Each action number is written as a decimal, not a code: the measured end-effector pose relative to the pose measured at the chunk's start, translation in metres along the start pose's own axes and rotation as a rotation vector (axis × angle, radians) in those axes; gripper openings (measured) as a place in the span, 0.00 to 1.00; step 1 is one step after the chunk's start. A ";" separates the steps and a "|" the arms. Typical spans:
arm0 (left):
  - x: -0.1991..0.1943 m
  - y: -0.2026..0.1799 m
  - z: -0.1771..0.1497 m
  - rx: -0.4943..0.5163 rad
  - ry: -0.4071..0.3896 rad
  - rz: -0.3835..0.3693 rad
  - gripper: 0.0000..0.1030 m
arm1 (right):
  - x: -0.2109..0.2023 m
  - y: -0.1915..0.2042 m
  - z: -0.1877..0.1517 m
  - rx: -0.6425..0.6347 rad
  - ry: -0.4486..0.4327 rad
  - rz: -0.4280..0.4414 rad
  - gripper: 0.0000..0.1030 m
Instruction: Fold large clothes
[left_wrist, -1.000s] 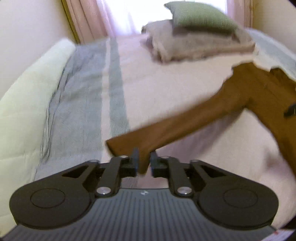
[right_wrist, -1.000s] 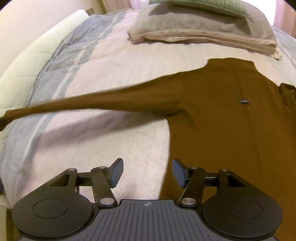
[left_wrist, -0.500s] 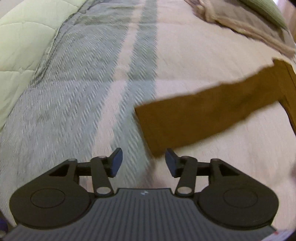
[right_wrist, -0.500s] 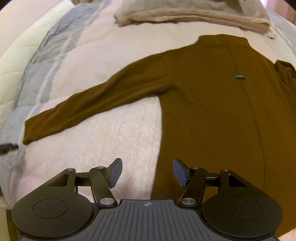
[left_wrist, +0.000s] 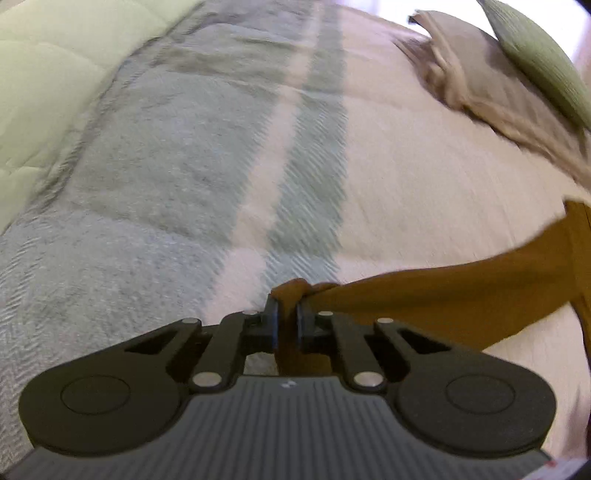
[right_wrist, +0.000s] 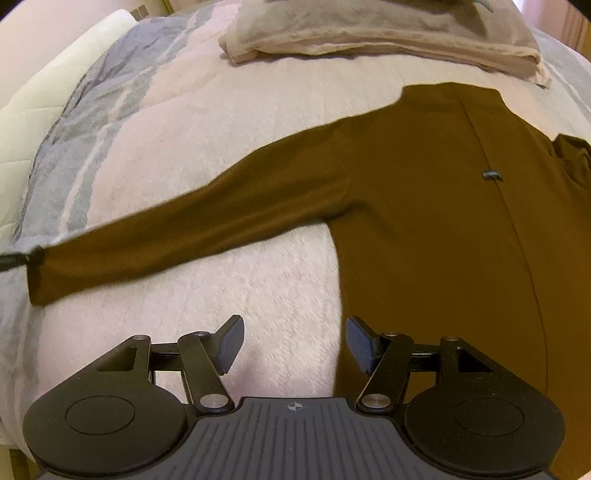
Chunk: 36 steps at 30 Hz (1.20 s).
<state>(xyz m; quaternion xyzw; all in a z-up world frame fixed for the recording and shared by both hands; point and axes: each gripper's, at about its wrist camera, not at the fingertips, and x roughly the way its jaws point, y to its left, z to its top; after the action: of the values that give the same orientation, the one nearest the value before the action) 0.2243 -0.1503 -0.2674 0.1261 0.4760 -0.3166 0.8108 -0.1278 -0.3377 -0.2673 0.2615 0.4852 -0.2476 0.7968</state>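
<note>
The brown long-sleeved knit top lies flat on my pale striped bedspread, soft and limp. My left gripper pinches its cuff; my right gripper hovers wide open, empty, beside the body's side edge.

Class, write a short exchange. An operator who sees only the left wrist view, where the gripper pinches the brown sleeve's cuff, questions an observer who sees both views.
Operator: My left gripper is shut on the cuff. Is the right gripper holding anything?
Observer: No. The right gripper is open and hovers at the side edge of the brown top.
Operator: How does the body of the top lie?
Observer: It is spread flat on the bedspread, with a small dark tag by its centre seam.
</note>
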 end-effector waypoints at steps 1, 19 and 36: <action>0.002 0.003 0.000 -0.009 0.014 0.023 0.07 | 0.000 0.001 0.000 0.001 0.002 0.001 0.57; -0.057 -0.169 -0.031 0.147 0.018 -0.072 0.19 | -0.101 -0.168 -0.037 0.217 -0.131 -0.252 0.57; -0.083 -0.555 -0.144 0.328 0.146 -0.141 0.28 | -0.100 -0.445 -0.103 -0.026 0.028 -0.200 0.44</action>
<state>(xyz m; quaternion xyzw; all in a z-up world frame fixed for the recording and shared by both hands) -0.2556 -0.4715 -0.2168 0.2456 0.4833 -0.4362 0.7183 -0.5233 -0.5858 -0.2963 0.2046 0.5235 -0.3159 0.7644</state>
